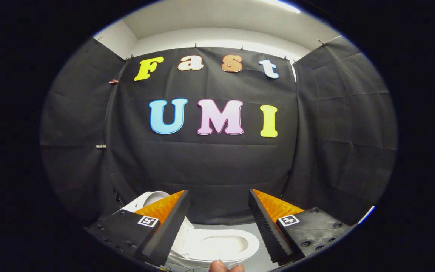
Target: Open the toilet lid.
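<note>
Where the spread, empty claw (219, 196) hangs, the toilet (217, 245) below between its fingers.

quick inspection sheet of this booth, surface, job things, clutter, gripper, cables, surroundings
surface: grey floor beyond the toilet, bare where it shows.
job's things: white toilet below and between the fingers, bowl exposed; a white part, apparently the raised lid, behind the left finger.
clutter: nothing seen.
gripper: gripper open, fingers spread wide above the toilet, gripping nothing.
hand: fingertips of a person just under the toilet.
cables: a thin dark line near the floor under the fingers, too small to tell.
surroundings: black cloth wall on three sides, white ceiling above.
</note>
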Demonstrator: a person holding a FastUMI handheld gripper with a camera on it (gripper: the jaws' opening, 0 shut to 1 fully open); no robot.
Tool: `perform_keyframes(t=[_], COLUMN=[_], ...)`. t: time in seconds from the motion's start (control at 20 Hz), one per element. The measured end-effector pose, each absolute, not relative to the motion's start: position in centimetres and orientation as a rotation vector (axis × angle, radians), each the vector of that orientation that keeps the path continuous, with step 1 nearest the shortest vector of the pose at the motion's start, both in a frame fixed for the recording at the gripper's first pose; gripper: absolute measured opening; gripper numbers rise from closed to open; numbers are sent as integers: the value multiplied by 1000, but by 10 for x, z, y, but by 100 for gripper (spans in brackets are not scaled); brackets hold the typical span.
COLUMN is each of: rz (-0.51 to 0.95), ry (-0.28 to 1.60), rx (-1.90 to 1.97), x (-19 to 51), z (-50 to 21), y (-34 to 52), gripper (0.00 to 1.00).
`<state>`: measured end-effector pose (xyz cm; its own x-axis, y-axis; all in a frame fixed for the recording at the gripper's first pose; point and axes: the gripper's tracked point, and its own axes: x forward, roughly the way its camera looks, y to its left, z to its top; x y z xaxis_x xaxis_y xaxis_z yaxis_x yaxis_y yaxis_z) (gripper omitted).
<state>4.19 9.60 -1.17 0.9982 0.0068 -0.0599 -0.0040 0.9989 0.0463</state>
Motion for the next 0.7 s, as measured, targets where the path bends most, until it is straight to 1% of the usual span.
perform_keyframes(t=[0.2, 0.45, 0.7], rz=[-14, -51, -71], ry=[62, 10, 8], rx=[70, 44, 44], x=[29, 11, 2], z=[-14, -3, -3], y=[64, 28, 15], gripper=[99, 98, 98])
